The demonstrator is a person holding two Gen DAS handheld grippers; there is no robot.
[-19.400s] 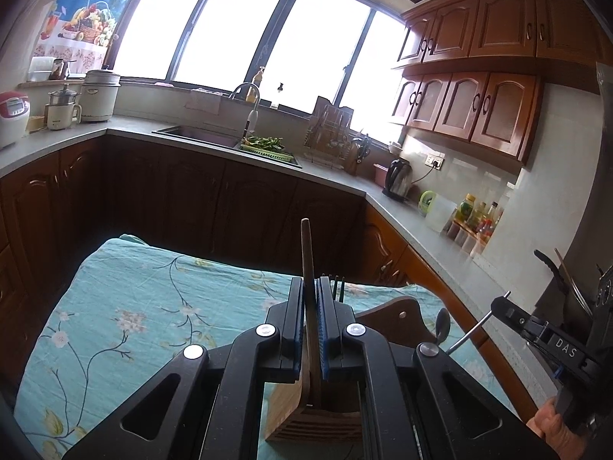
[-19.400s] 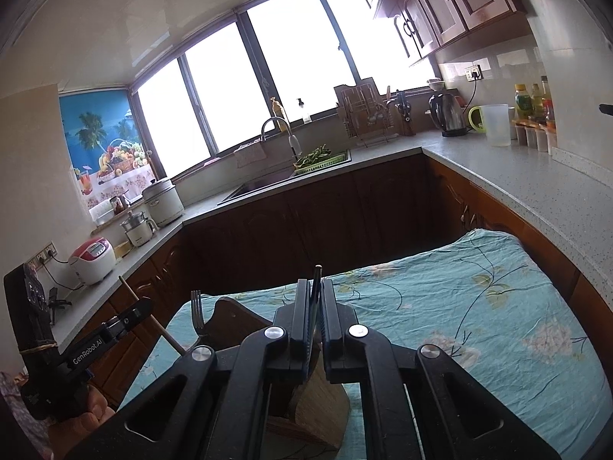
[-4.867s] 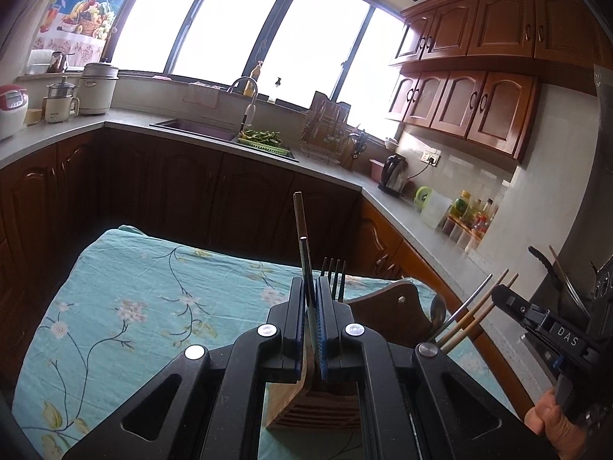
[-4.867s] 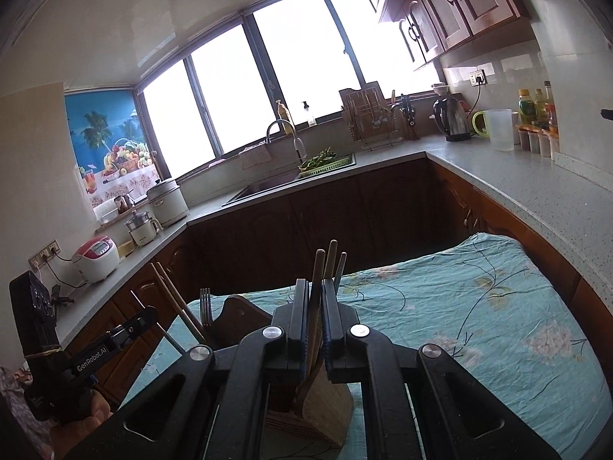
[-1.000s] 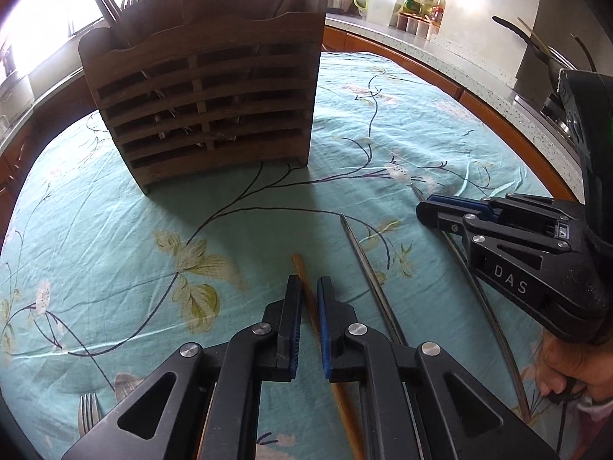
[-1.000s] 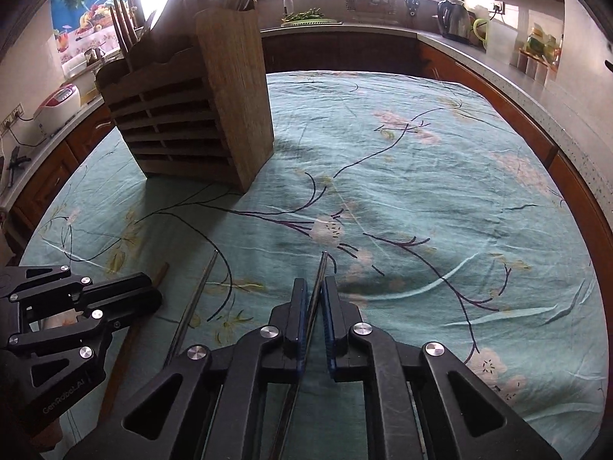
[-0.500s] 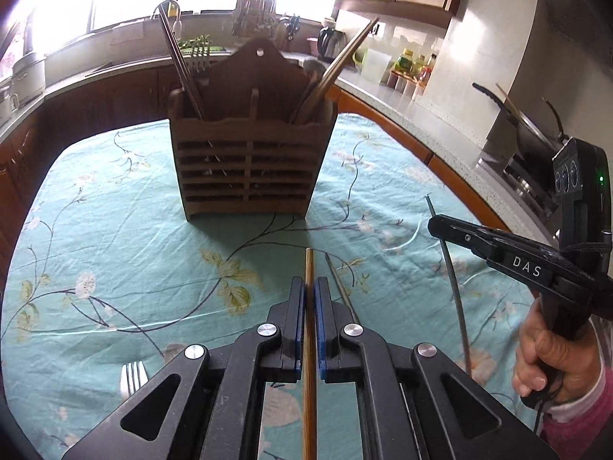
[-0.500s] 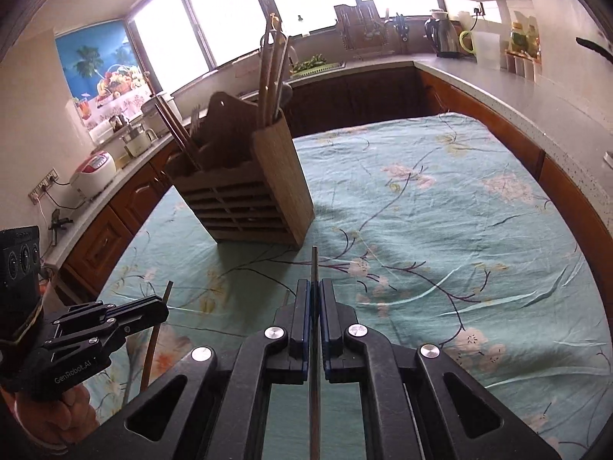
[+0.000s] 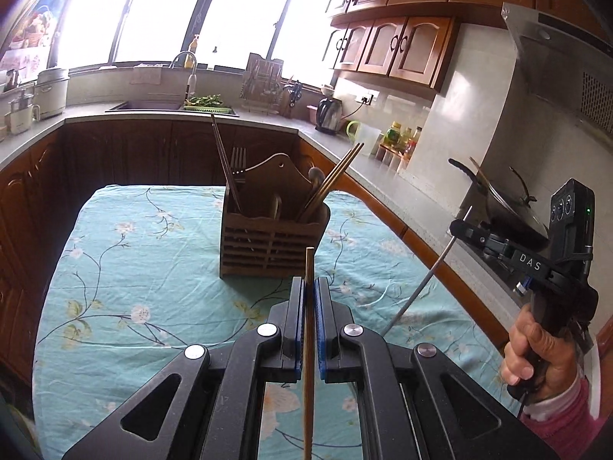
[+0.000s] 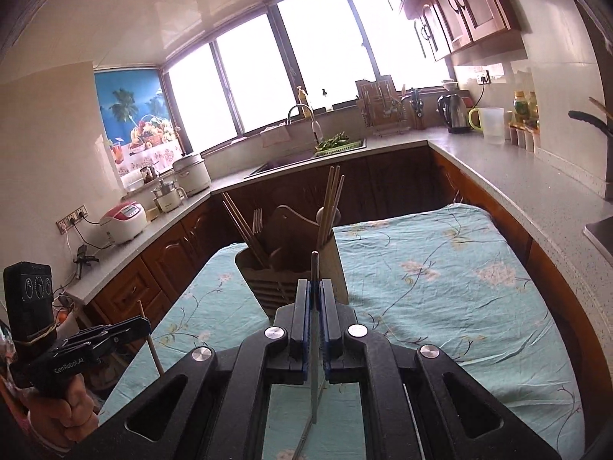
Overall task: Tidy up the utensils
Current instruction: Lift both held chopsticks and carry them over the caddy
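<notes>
A slatted wooden utensil holder [image 9: 272,243] [image 10: 295,268] stands upright on the floral teal tablecloth [image 9: 145,268], holding chopsticks, a fork and a spoon. My left gripper [image 9: 309,287] is shut on a wooden chopstick [image 9: 308,349], raised well above the cloth and short of the holder. My right gripper [image 10: 315,289] is shut on a metal chopstick [image 10: 314,345], also lifted in the air in front of the holder. In the left wrist view the right gripper [image 9: 458,226] shows at the right with its metal chopstick [image 9: 417,287] slanting down.
A person's hand [image 9: 536,349] grips the right tool's handle. Kitchen counters [image 10: 498,176] wrap around the table, with a sink [image 9: 145,105], kettle [image 9: 329,115], rice cooker [image 10: 124,220] and a wok on the stove [image 9: 509,211]. Dark wood cabinets stand close behind.
Both grippers rose from the cloth, each lifting a chopstick off it, and tipped up so the holder and kitchen came into view. Both stayed shut.
</notes>
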